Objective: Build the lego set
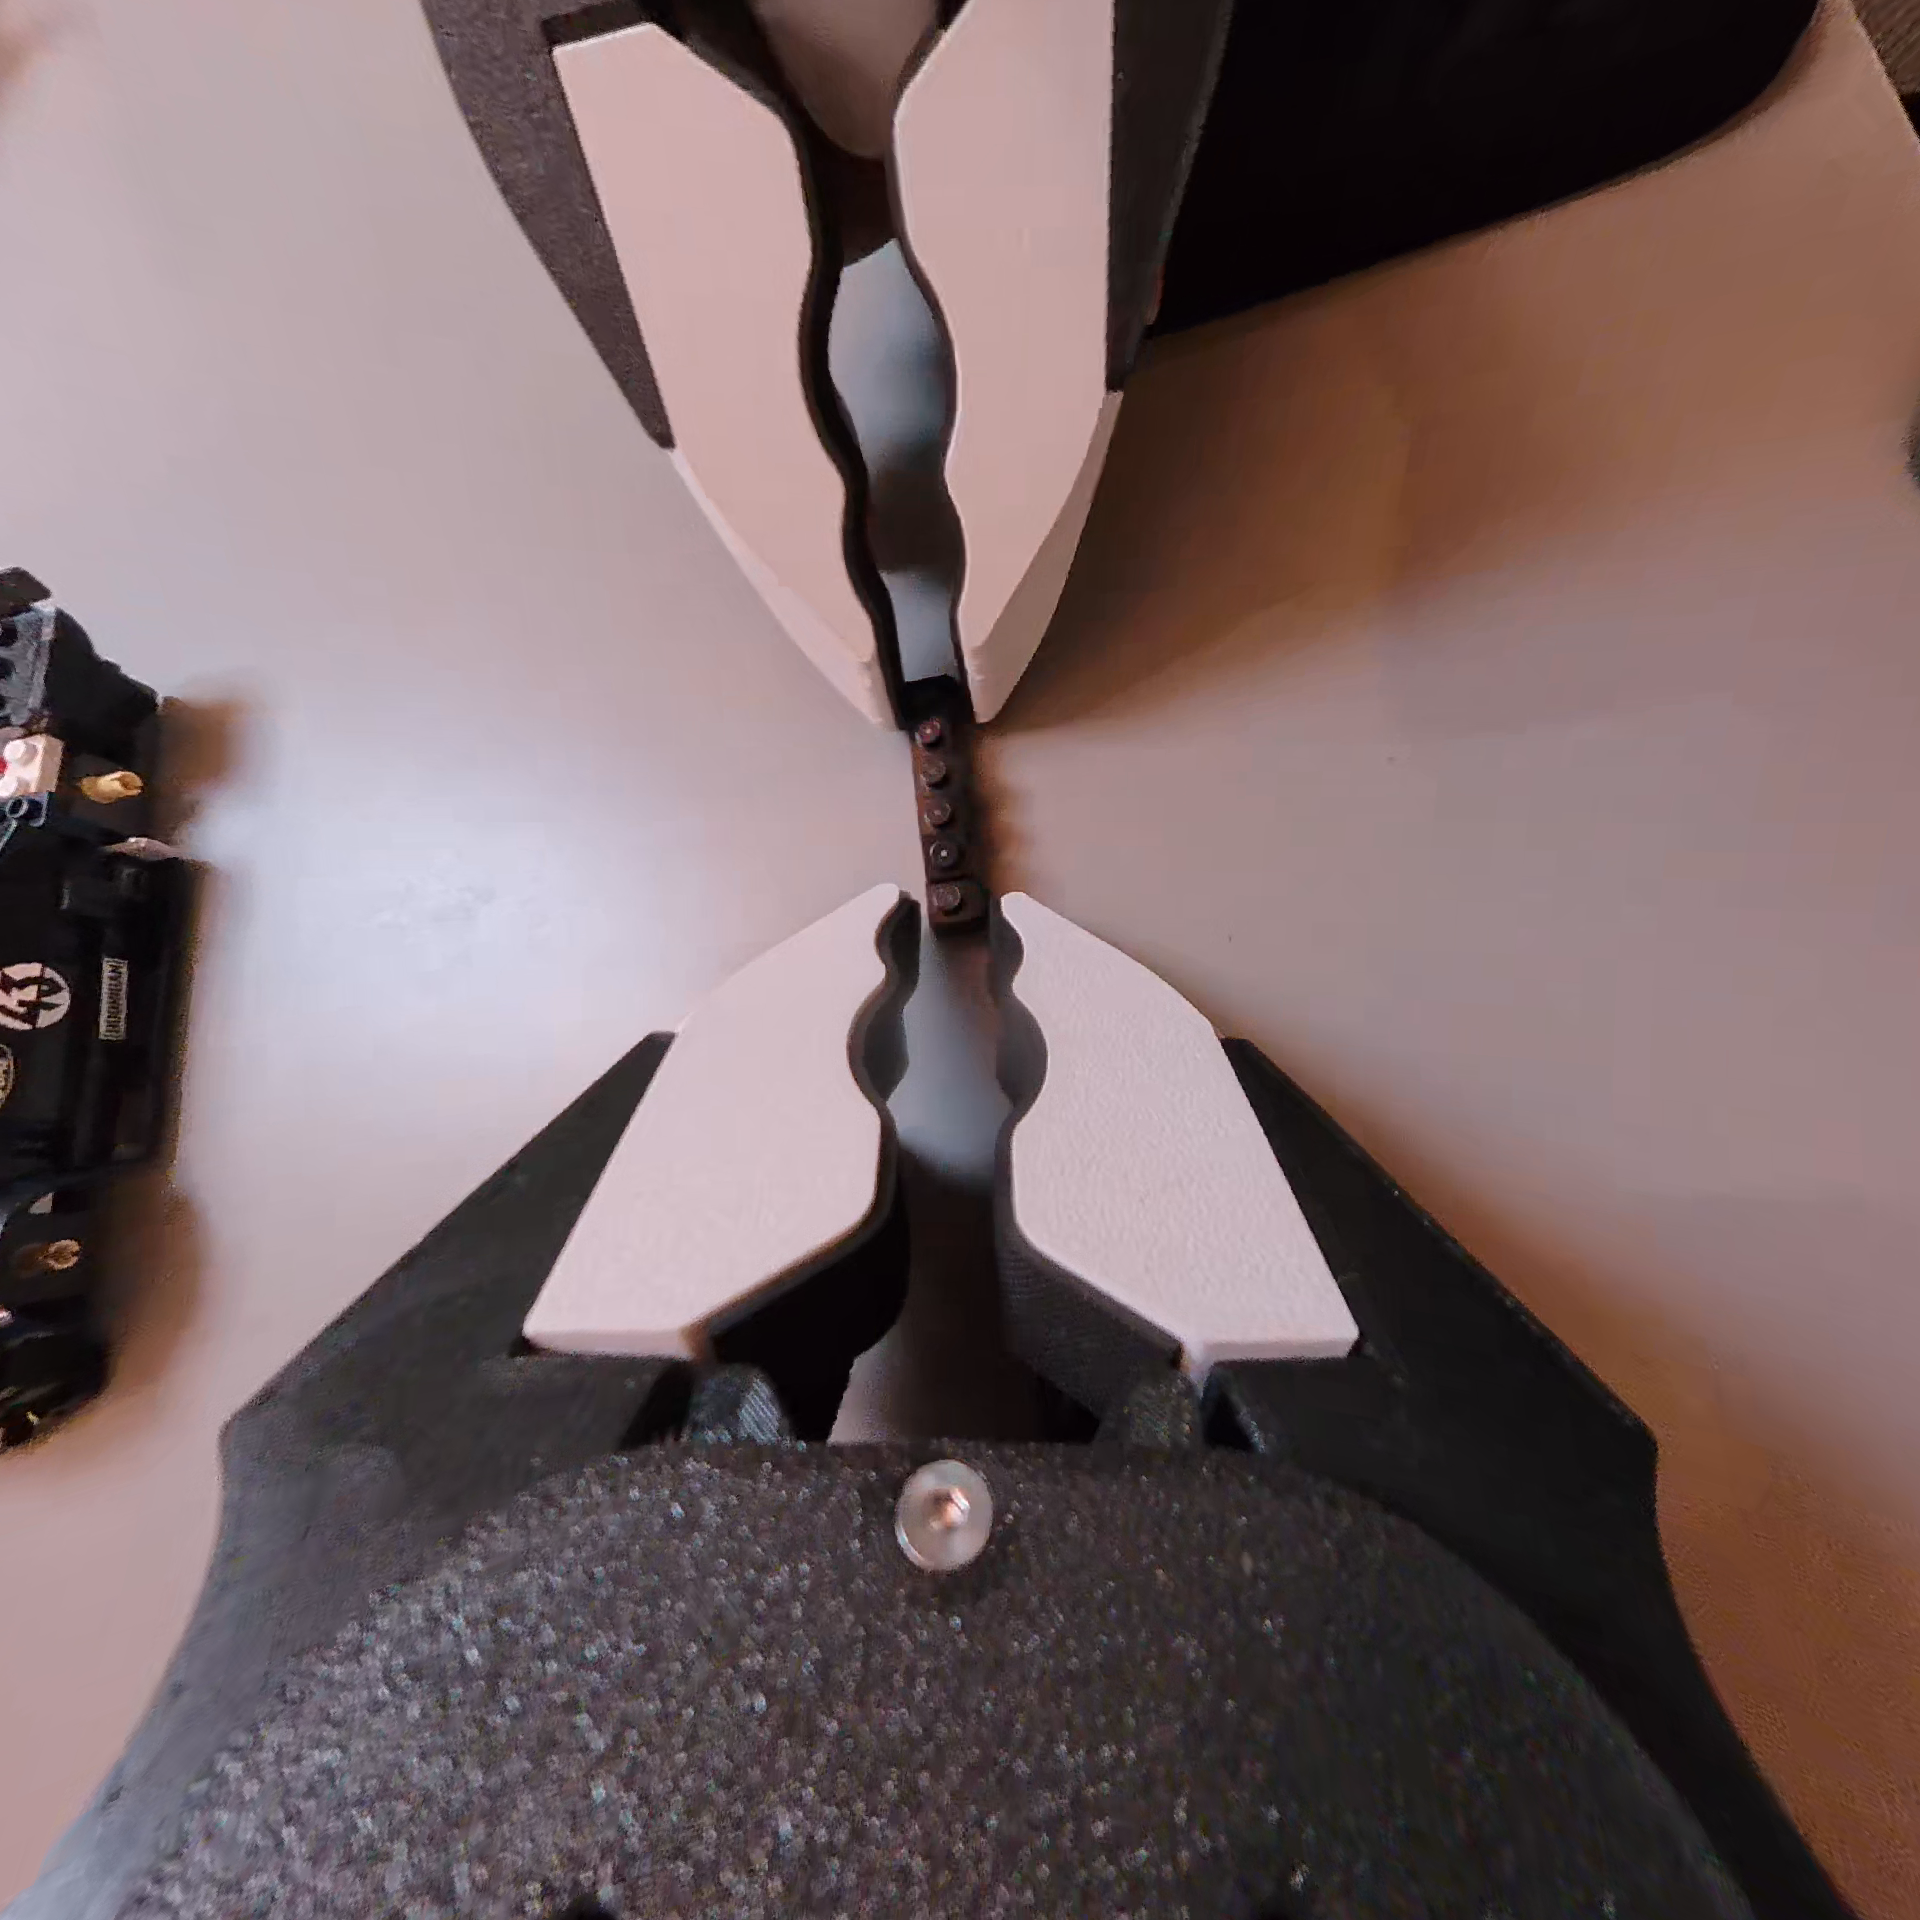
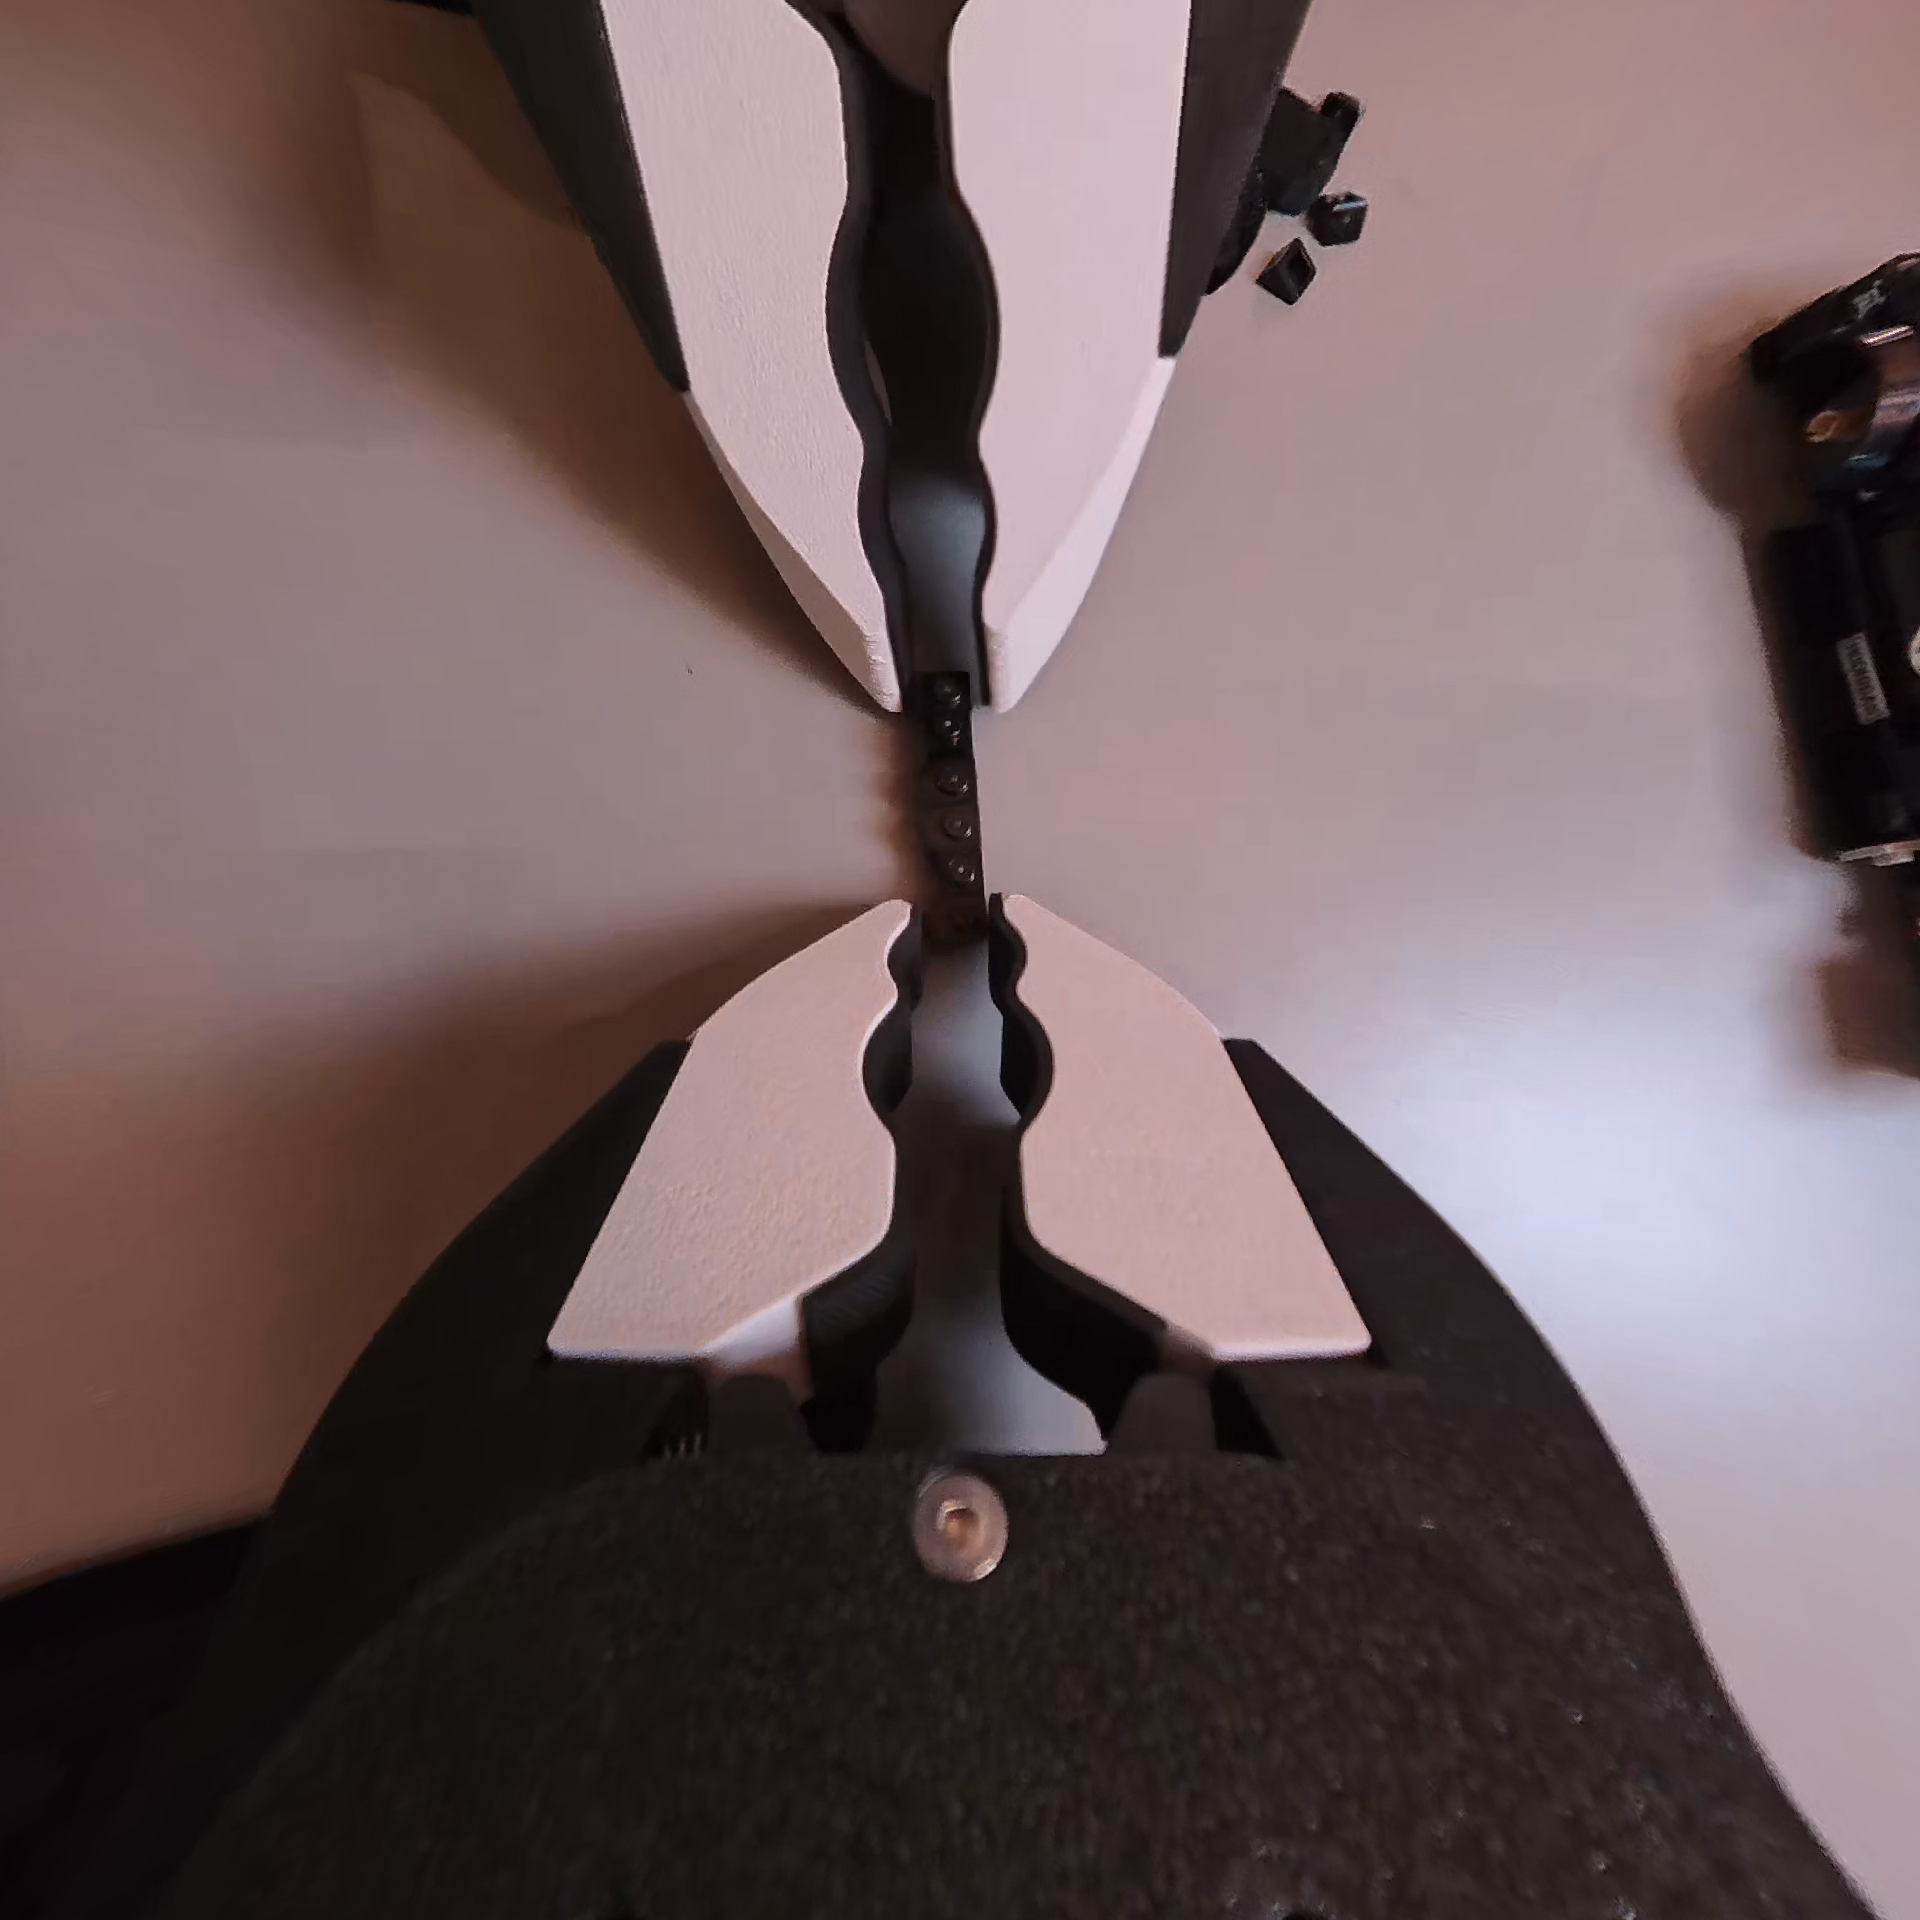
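A narrow black studded lego strip [image 1: 943, 821] hangs just above the pale table, held between two grippers that face each other. My left gripper [image 1: 951, 909] is closed on its near end. My right gripper [image 1: 933, 694] is closed on its far end. In the right wrist view the strip [image 2: 954, 821] runs from my right gripper [image 2: 954, 912] up to my left gripper [image 2: 943, 694]. It looks slightly kinked near its middle; I cannot tell whether it is one piece or two joined.
A partly built black lego car [image 1: 73, 997] lies on the table at the left edge; it is at the right edge in the right wrist view [image 2: 1849, 623]. Small loose black pieces [image 2: 1314, 234] lie beyond the left gripper. A dark shape [image 1: 1455, 156] is at top right. Less than 4 cm separates the two grippers' tips. Left tips and right tips are each some 15 centimeters from the partly built black lego car [image 1: 73, 997].
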{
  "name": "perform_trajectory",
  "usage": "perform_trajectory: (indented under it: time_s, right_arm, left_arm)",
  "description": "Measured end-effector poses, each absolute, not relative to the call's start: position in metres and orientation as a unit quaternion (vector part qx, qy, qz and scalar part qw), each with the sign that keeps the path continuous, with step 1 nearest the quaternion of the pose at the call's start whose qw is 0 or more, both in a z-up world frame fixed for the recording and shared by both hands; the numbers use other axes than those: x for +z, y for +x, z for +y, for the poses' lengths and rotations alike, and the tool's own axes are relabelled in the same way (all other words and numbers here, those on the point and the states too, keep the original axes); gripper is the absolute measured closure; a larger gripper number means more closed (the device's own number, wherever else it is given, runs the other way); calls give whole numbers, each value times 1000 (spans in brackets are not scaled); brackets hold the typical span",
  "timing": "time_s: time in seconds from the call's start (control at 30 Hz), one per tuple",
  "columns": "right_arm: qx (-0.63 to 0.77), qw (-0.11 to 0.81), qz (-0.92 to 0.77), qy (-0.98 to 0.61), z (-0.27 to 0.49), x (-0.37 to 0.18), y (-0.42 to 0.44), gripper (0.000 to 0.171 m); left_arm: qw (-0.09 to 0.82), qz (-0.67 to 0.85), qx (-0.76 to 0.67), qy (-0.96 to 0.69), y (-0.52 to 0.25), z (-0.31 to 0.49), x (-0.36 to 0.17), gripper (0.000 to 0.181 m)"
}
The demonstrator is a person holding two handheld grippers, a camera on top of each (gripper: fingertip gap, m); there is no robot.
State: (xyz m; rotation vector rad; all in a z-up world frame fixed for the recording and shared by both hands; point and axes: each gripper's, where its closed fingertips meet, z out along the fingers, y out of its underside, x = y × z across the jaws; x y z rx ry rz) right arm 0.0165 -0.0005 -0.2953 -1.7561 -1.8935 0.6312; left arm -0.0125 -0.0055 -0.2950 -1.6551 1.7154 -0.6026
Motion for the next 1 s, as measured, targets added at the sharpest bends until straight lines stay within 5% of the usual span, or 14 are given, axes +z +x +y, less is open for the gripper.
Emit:
perform_trajectory:
  time_s: [0.23, 0.6, 1.0]
  right_arm:
    - [227, 236, -654, -682, 3, -291, 19, 160]
    - [273, 225, -526, -773, 31, -235, 6, 160]
    - [266, 189, -508, -797, 33, -220, -8, 160]
  left_arm:
    - [355, 656, -209, -633, -15, 2, -292, 157]
    - [541, 630, 21, -556, -22, 45, -232, 155]
    - [548, 662, 167, -484, -27, 49, -224, 160]
